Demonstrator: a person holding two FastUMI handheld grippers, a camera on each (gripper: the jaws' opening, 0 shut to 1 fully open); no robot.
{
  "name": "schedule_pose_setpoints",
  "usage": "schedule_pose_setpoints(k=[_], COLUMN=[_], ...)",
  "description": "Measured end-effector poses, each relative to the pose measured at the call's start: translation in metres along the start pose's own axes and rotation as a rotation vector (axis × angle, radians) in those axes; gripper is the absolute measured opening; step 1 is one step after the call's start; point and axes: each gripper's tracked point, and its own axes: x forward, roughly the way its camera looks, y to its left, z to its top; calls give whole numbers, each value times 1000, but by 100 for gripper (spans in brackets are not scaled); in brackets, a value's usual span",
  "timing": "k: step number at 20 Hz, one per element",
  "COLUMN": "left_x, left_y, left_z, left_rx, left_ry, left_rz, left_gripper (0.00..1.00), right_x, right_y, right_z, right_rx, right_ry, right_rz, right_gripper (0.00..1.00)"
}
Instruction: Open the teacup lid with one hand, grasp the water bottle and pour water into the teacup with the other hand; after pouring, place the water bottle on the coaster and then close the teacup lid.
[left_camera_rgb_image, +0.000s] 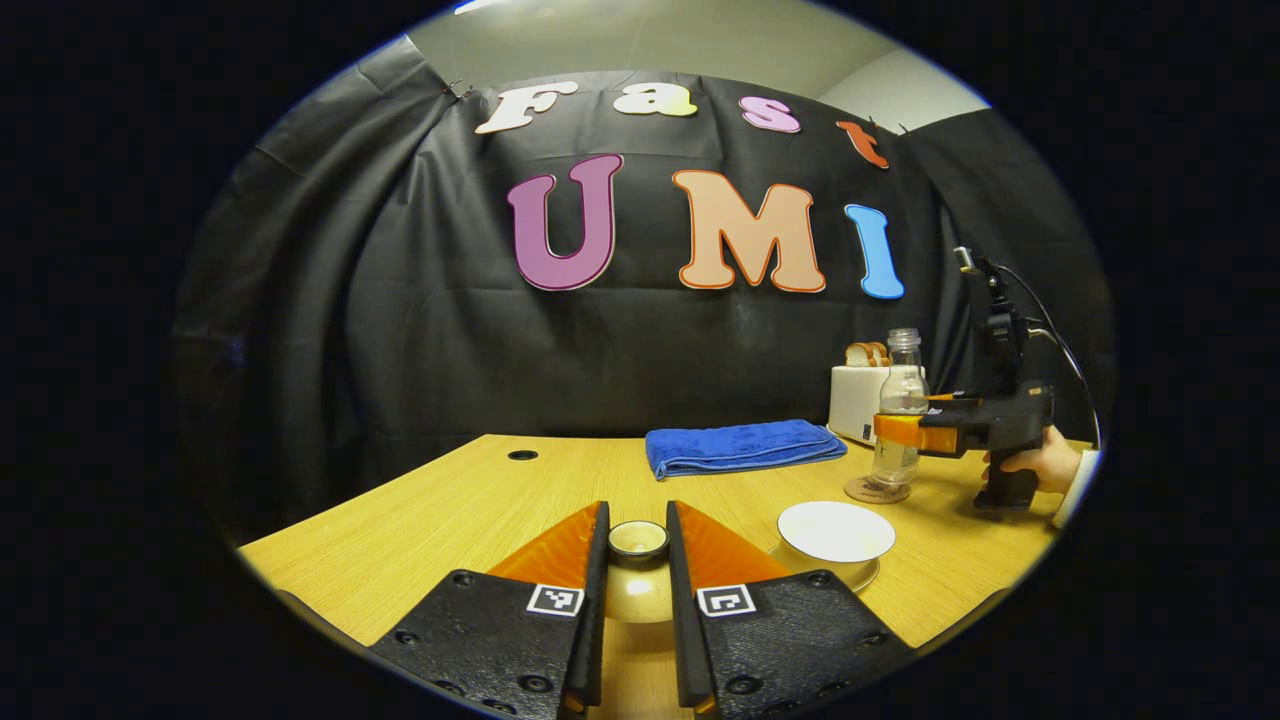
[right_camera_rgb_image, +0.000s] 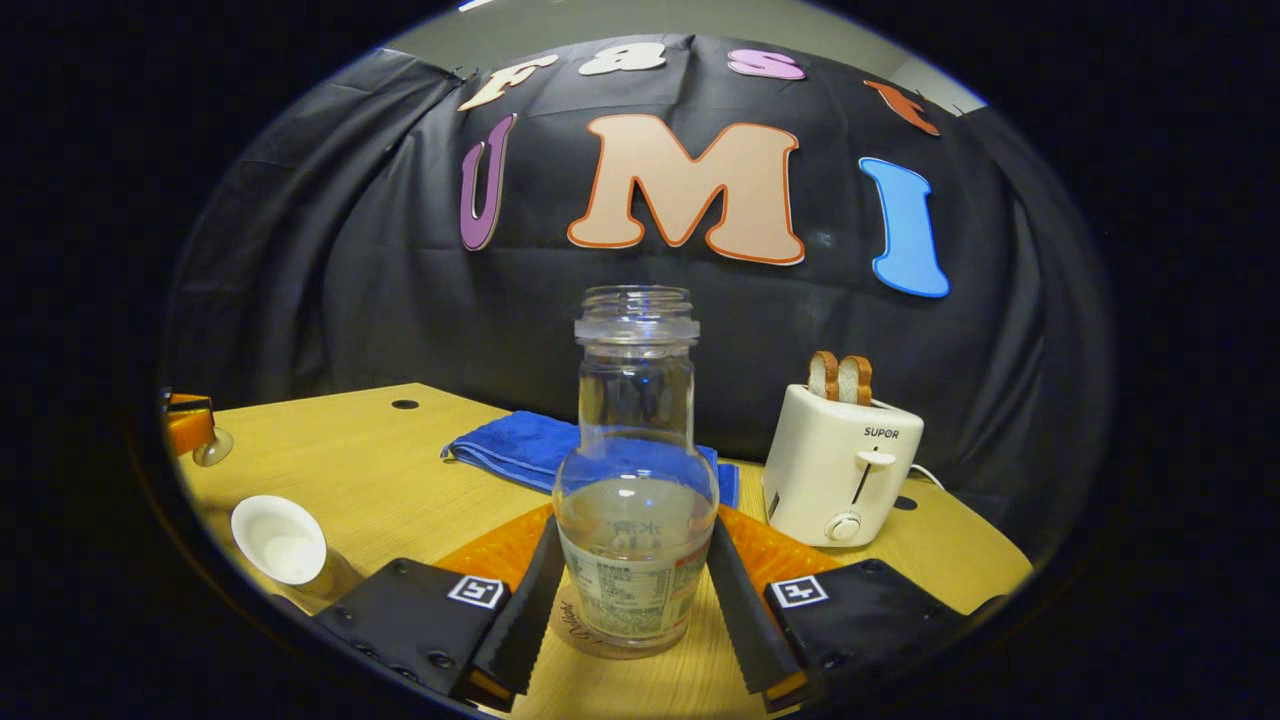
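Fingers of our left gripper (left_camera_rgb_image: 636, 560) clamp the teacup lid (left_camera_rgb_image: 638, 580); our right gripper (right_camera_rgb_image: 632, 590) brackets the clear, half-full, uncapped water bottle (right_camera_rgb_image: 636, 480) on its coaster (left_camera_rgb_image: 877, 490).

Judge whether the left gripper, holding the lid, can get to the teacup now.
Probably yes: the teacup stands open beside the left gripper and its lid, nothing between them; the right gripper holds the water bottle farther back, on its coaster.
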Motion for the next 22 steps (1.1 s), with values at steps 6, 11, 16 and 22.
schedule_pose_setpoints(k=[6,11,16,22], left_x=[-1,0,1,0], left_y=[1,0,0,1], left_z=[1,1,0,0], left_rx=[0,0,0,0], left_ry=[0,0,0,0], left_rz=[0,-1,-1,-1], left_gripper=[27,27,27,27], right_x=[9,15,17,15], right_y=[6,6,9,8], right_z=[-9,-14,-23,-22], right_rx=[17,38,26,44], right_ry=[13,32,50,51], right_rz=[3,2,-5,-6], right_gripper=[82,82,82,93])
